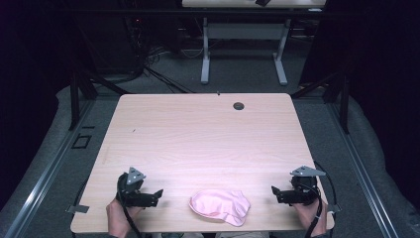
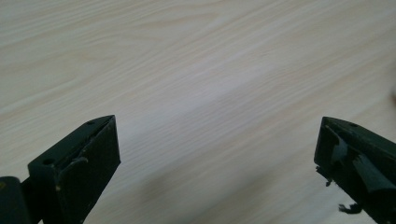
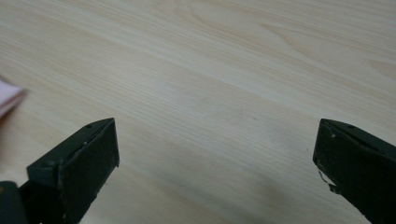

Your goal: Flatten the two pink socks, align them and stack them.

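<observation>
Left tool (image 1: pixel 157 192): gaping wide, gripping nothing, flanking the crumpled pink cloth cap (image 1: pixel 220 206).
Right tool (image 1: pixel 274 190): mirroring it, likely readying a two-sided pickup.

A lab-like workroom: a bare wooden table (image 1: pixel 198 144), black curtains (image 1: pixel 29 59), floor cables (image 1: pixel 158 74), another desk (image 1: pixel 245 34) behind.

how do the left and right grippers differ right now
The left gripper sits left of the pink cloth with its jaws pointing right; the right gripper sits right of it, jaws pointing left. Both are open, hold nothing, rest apart from the cloth near the table's front edge.
</observation>
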`<state>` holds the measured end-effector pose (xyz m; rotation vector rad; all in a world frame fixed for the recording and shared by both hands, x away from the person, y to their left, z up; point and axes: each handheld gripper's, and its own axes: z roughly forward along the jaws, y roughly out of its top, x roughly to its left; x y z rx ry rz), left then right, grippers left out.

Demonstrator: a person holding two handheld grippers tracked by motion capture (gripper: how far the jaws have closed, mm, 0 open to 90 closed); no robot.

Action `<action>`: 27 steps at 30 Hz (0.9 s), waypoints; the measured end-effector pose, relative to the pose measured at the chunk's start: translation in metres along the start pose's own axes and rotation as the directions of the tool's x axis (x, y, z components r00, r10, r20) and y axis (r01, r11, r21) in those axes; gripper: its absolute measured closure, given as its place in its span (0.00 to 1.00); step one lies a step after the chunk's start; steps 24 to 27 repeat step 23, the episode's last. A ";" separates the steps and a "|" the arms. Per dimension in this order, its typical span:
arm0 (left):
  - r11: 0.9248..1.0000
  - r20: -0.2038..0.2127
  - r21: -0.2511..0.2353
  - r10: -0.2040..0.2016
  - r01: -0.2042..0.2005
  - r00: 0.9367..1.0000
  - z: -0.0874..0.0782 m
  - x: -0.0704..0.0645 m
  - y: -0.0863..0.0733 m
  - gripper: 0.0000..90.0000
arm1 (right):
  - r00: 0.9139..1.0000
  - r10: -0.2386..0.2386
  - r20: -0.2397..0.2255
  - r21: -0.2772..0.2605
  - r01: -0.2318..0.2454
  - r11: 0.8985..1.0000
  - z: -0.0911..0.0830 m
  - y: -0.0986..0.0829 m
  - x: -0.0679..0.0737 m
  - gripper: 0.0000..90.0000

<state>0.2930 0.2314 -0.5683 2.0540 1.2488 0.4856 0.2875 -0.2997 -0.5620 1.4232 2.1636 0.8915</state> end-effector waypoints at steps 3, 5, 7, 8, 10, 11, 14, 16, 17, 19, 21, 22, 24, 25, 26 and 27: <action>0.999 -0.041 0.007 -0.045 0.045 0.998 0.002 0.016 -0.007 0.00 | 0.999 0.011 0.030 0.001 -0.011 1.000 0.006 -0.002 -0.011 0.00; 0.998 -0.056 0.016 -0.056 0.057 0.997 0.004 0.023 -0.010 0.00 | 0.999 0.015 0.045 0.016 -0.016 1.000 0.011 -0.004 -0.018 0.00; 0.998 -0.080 0.020 -0.064 0.066 0.995 0.006 0.028 -0.013 0.00 | 0.998 0.021 0.060 0.023 -0.022 0.999 0.016 -0.006 -0.024 0.00; 0.998 -0.088 0.017 -0.064 0.065 0.994 0.006 0.030 -0.015 0.00 | 0.998 0.016 0.064 0.030 -0.018 0.999 0.018 -0.007 -0.027 0.00; 0.997 -0.099 0.015 -0.068 0.069 0.993 0.007 0.032 -0.017 0.00 | 0.997 0.022 0.073 0.036 -0.025 0.999 0.022 -0.008 -0.032 0.00; 0.997 -0.106 0.015 -0.067 0.069 0.992 0.008 0.033 -0.018 0.00 | 0.997 0.032 0.069 0.021 -0.034 0.999 0.023 -0.009 -0.033 0.00; 0.997 -0.112 0.005 -0.076 0.077 0.991 0.011 0.036 -0.021 0.00 | 0.997 0.045 0.055 0.009 -0.045 0.999 0.024 -0.011 -0.038 0.00; 0.997 -0.117 -0.002 -0.080 0.080 0.990 0.011 0.037 -0.022 0.00 | 0.998 0.040 0.046 -0.008 -0.040 0.999 0.025 -0.011 -0.039 0.00; 0.997 -0.121 -0.008 -0.082 0.081 0.989 0.011 0.037 -0.022 0.00 | 0.998 0.037 0.044 -0.018 -0.037 0.999 0.026 -0.012 -0.040 0.00; 0.997 -0.120 -0.008 -0.081 0.081 0.989 0.011 0.037 -0.022 0.00 | 0.998 0.036 0.045 -0.018 -0.035 0.999 0.026 -0.012 -0.040 0.00; 0.997 -0.120 -0.008 -0.082 0.082 0.989 0.011 0.037 -0.022 0.00 | 0.998 0.036 0.046 -0.019 -0.036 0.999 0.026 -0.012 -0.040 0.00; 0.997 -0.119 -0.007 -0.082 0.082 0.989 0.012 0.037 -0.022 0.00 | 0.998 0.037 0.046 -0.019 -0.036 0.999 0.026 -0.012 -0.040 0.00; 0.997 -0.120 -0.006 -0.080 0.080 0.990 0.012 0.038 -0.022 0.00 | 0.998 0.038 0.045 -0.020 -0.037 0.999 0.026 -0.012 -0.040 0.00; 0.997 -0.120 -0.006 -0.080 0.080 0.990 0.012 0.038 -0.022 0.00 | 0.998 0.038 0.045 -0.020 -0.037 0.999 0.026 -0.012 -0.040 0.00; 0.997 -0.120 -0.006 -0.080 0.080 0.990 0.012 0.038 -0.022 0.00 | 0.998 0.038 0.045 -0.020 -0.037 0.999 0.026 -0.012 -0.040 0.00; 0.997 -0.120 -0.006 -0.080 0.080 0.990 0.012 0.038 -0.022 0.00 | 0.998 0.038 0.045 -0.020 -0.037 0.999 0.026 -0.012 -0.040 0.00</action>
